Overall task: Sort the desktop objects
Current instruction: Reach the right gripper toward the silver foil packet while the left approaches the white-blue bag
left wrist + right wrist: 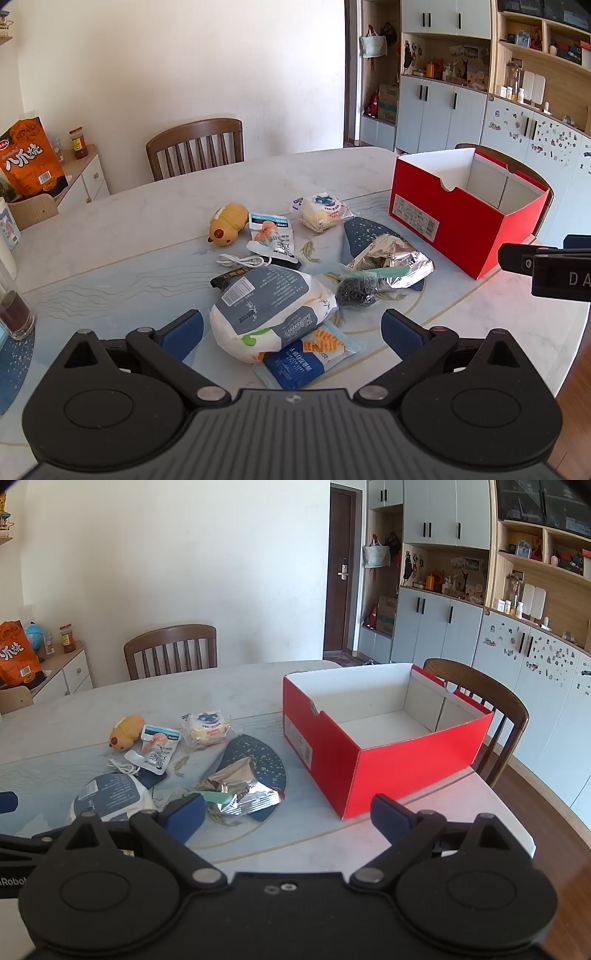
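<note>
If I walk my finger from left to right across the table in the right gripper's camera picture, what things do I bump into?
Yellow plush toy → wrapped bun with a blue label → crumpled silver foil bag → red box, which is open and empty.

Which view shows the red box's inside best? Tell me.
The right wrist view: the red box faces it and its bare white floor shows. The left wrist view catches it at an angle; the near wall hides the floor.

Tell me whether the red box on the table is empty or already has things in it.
Empty. The red box stands lidless, and the right wrist view shows only its bare white floor and walls.
</note>
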`<state>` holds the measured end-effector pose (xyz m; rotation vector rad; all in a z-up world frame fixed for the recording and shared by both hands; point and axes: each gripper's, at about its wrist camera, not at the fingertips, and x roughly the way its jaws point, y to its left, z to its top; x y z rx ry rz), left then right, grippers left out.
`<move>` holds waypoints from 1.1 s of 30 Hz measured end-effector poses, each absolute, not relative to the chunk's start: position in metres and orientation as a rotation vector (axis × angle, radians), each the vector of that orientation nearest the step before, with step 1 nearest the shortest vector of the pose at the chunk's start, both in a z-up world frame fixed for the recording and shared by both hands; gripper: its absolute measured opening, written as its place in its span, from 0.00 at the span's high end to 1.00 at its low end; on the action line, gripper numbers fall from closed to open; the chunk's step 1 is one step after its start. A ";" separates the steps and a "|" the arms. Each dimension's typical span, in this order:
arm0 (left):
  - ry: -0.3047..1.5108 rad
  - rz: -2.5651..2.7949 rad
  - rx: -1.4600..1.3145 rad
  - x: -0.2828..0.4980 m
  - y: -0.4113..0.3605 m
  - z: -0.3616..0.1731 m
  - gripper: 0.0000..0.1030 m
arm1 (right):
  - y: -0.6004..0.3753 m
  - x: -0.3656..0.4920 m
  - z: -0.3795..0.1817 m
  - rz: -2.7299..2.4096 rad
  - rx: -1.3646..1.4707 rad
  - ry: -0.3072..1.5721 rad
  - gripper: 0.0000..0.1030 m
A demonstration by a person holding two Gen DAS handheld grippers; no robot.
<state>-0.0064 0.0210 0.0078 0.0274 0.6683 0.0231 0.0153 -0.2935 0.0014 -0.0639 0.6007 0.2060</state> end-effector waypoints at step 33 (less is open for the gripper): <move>0.619 -0.050 0.025 -0.003 0.041 0.007 0.00 | -0.275 0.010 0.009 0.204 -0.025 0.586 0.07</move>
